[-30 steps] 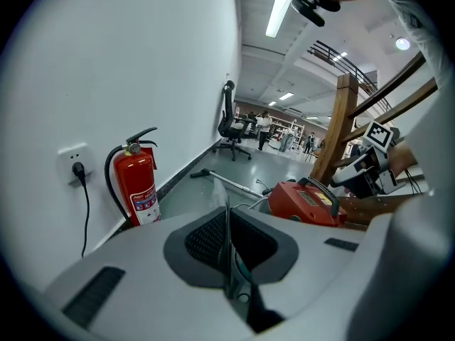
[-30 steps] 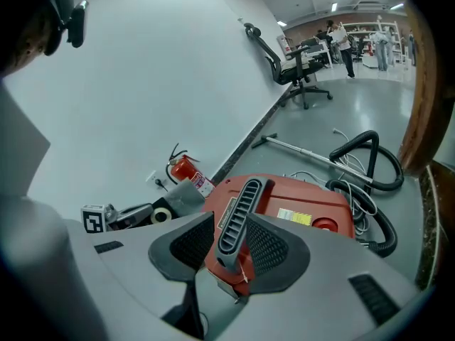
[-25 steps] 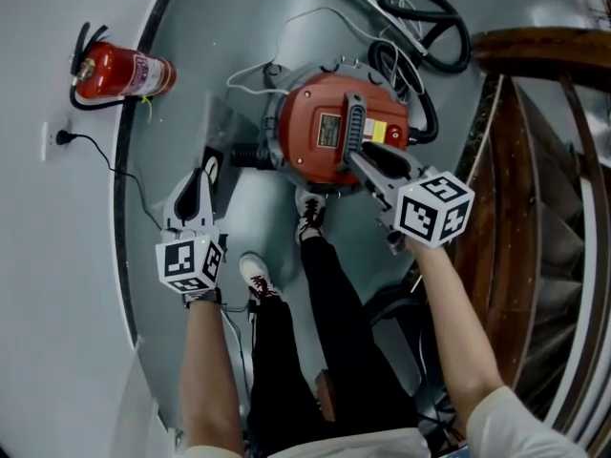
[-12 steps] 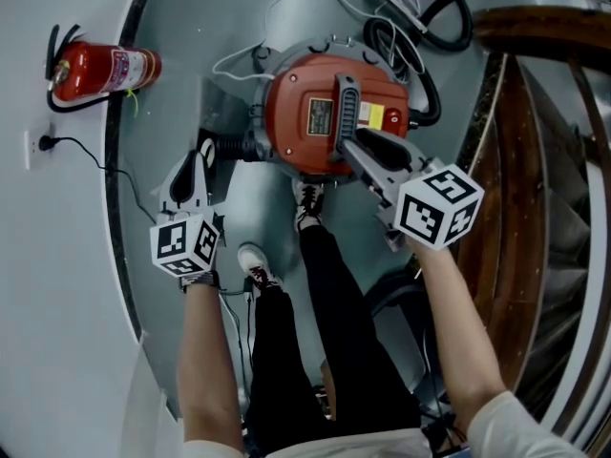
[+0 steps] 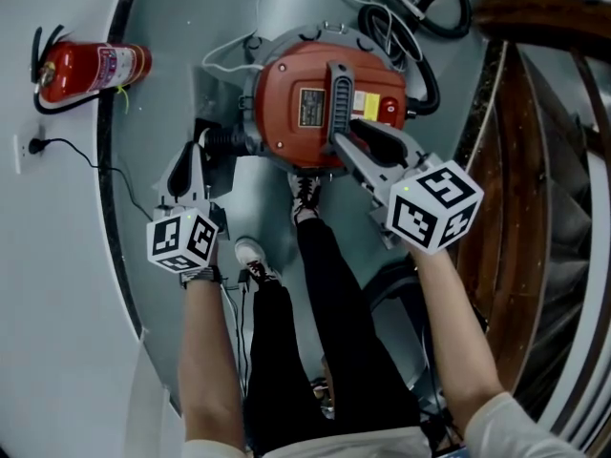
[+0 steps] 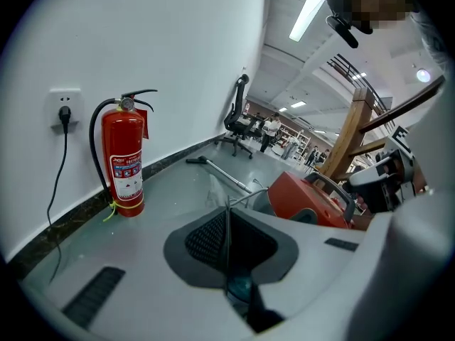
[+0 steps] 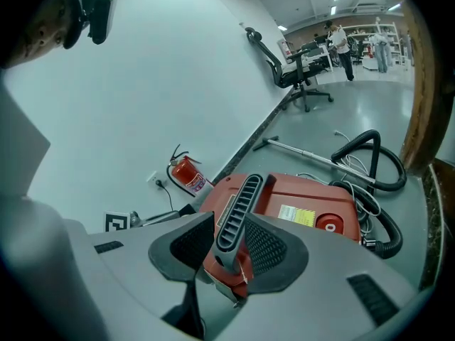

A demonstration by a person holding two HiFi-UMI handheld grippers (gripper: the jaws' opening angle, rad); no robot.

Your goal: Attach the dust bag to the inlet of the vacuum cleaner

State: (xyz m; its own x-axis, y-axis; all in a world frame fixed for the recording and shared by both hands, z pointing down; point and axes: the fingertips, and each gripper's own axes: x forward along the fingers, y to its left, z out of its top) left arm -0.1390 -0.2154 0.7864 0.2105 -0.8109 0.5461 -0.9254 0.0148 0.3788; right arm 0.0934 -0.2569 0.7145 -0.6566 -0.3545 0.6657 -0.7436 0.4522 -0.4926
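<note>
Grey floor: left fingers pinch barely visible dust bag, right fingers clamp vacuum handle.

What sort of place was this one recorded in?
Probably the edge of a large open-plan office or lab hall: a fire extinguisher stands below a wall socket, an office chair and people show farther back under ceiling strip lights, and the floor is smooth grey.

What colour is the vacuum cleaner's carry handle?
Dark grey, ribbed; the handle shows best in the right gripper view.

Bright, even indoor light; sharp; fisheye edges dark, warped.
</note>
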